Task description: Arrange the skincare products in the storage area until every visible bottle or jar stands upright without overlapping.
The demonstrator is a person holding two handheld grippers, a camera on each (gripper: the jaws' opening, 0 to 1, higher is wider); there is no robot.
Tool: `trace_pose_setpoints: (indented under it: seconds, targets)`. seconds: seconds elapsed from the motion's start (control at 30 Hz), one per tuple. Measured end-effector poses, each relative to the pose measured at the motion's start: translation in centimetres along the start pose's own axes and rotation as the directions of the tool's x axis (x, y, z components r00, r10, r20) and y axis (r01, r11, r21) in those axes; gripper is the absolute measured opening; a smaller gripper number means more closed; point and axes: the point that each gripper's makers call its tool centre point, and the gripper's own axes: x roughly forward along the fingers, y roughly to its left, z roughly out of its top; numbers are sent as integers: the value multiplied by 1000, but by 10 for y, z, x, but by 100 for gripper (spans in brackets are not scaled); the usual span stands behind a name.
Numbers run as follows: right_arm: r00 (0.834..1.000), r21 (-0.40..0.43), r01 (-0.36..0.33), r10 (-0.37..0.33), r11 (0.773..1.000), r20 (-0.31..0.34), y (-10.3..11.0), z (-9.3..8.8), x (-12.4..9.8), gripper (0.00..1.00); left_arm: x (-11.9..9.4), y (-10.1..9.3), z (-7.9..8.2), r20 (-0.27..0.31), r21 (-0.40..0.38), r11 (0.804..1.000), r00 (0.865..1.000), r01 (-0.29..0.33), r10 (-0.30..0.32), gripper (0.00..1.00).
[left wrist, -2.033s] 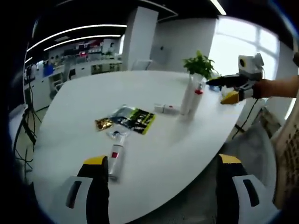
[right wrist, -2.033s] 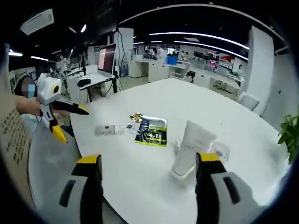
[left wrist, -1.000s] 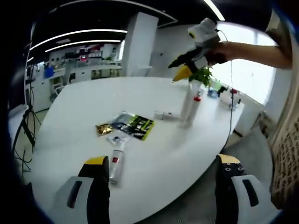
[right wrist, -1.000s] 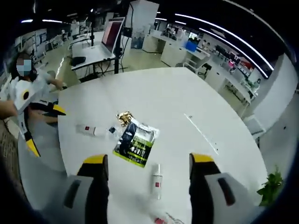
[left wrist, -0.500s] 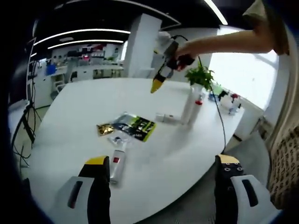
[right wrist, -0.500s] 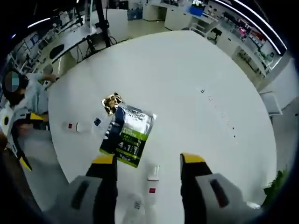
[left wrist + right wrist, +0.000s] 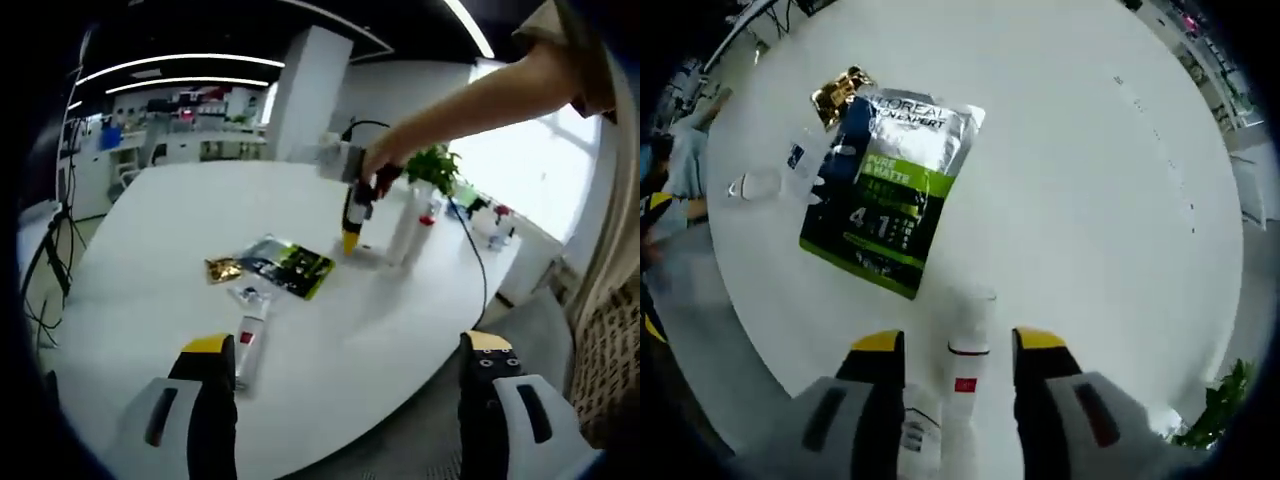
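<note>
My right gripper [image 7: 958, 344] points down at the white table [image 7: 1090, 180], open, with one jaw on each side of a small white bottle [image 7: 969, 312] that lies flat and bears a red mark. A white tube [image 7: 919, 432] shows just below it. In the left gripper view the right gripper [image 7: 351, 232] hangs tips-down beside a tall white tube [image 7: 407, 226] that stands upright. My left gripper [image 7: 347, 345] is open over the near table edge. A white tube with a red mark [image 7: 248, 345] lies flat just ahead of its left jaw.
A green and black sachet [image 7: 890, 190] lies flat mid-table, with a gold packet [image 7: 840, 88] and a small clear sachet [image 7: 798, 156] beside it. A potted plant [image 7: 430, 165] stands behind the upright tube. A person's arm [image 7: 480, 100] reaches in from the right.
The right gripper has swung down from above the table to the small lying bottle, which now sits between its jaws. The left gripper has stayed put.
</note>
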Motion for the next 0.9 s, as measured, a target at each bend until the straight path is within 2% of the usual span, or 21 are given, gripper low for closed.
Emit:
trace_pose_setpoints:
  seconds: [0.23,0.37,0.63,0.77,0.83,0.9]
  targets:
    - [999,-12,11,-11,1000,-48,-3,-11,15,35,1,1,-2,-9,-14,1000,1000,0,0,90]
    - [999,14,6,-5,1000,-54,-2,-14,18,22,0,3,-2,-13,-36,999,1000,0,0,90]
    - [999,31,-10,11,999,-51,-3,-15,21,21,2,9,-3,-10,-77,997,1000,-7,6,89]
    - [998,-1,-3,3,1000,-65,-2,-12,23,21,3,10,-4,-17,-78,997,1000,-8,7,89]
    - [998,-69,6,-11,998,-67,-3,-10,22,20,3,9,-5,-20,-72,997,1000,-9,8,89]
    - [998,-61,11,-15,998,-67,-4,-10,22,20,3,9,-5,-20,-68,998,1000,-11,10,89]
